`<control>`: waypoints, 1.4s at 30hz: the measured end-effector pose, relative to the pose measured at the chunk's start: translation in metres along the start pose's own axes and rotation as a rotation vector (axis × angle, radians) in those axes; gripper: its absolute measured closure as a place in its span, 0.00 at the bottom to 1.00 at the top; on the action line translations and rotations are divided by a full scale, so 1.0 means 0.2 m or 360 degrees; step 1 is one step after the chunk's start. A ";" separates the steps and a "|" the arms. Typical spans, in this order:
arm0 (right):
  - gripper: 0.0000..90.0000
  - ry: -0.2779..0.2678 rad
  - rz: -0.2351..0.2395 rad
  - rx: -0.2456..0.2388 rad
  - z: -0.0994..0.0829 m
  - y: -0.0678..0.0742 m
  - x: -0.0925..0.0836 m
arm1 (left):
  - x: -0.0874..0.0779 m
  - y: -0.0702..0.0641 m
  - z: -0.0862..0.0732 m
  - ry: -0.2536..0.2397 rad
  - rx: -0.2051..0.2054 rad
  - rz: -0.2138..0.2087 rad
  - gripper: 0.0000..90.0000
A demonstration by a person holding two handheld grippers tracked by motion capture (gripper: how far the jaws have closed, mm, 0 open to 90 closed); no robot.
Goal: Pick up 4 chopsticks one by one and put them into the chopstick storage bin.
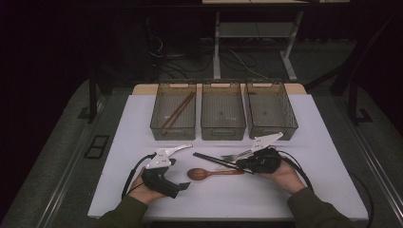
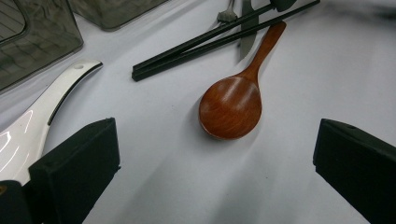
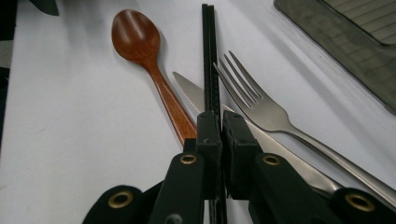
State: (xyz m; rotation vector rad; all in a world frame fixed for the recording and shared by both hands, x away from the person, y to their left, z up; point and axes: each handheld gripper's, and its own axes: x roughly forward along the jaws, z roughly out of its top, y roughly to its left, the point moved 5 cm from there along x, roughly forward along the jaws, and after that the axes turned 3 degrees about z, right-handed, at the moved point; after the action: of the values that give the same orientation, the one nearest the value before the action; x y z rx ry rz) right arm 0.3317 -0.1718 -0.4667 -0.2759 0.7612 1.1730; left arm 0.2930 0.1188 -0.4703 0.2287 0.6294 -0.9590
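Observation:
My right gripper (image 1: 241,165) (image 3: 221,126) is shut on a pair of black chopsticks (image 1: 213,160) (image 3: 210,51) that lies on the white table (image 1: 313,156). A steel fork (image 1: 236,155) (image 3: 261,105) and a knife (image 3: 189,91) lie beside the chopsticks. On their other side is a brown wooden spoon (image 1: 200,174) (image 3: 140,42). My left gripper (image 1: 178,174) (image 2: 215,158) stands open near the table's front left, its jaws wide apart and facing the wooden spoon's bowl (image 2: 231,107), which lies a little ahead of them.
Three clear plastic bins stand in a row behind the cutlery: left bin (image 1: 157,124), middle bin (image 1: 223,134), right bin (image 1: 274,133). Brown wooden chopsticks (image 1: 179,109) lie in the left bin. The left gripper's white plate (image 2: 51,102) juts out beside its jaw.

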 end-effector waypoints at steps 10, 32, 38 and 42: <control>0.95 -0.0065 0.0024 -0.0005 0.02 0.01 -0.04 | 0.00 0.00 0.00 -0.0002 -0.0001 -0.0004 0.00; 0.95 -0.0191 0.0013 0.0027 0.05 0.00 -0.14 | 0.00 0.00 0.00 -0.0007 -0.0010 -0.0010 0.00; 0.95 -0.0219 0.0004 0.0035 0.05 -0.01 -0.16 | -0.01 0.00 0.00 -0.0007 -0.0004 -0.0012 0.00; 0.95 -0.0238 -0.0005 0.0048 0.06 -0.01 -0.18 | -0.01 0.00 0.00 -0.0008 -0.0005 -0.0011 0.00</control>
State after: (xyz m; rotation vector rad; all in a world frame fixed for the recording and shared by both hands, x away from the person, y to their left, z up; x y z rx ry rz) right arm 0.3318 -0.1917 -0.4356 -0.1622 0.6466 1.1645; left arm 0.2924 0.1199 -0.4700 0.2215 0.6276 -0.9647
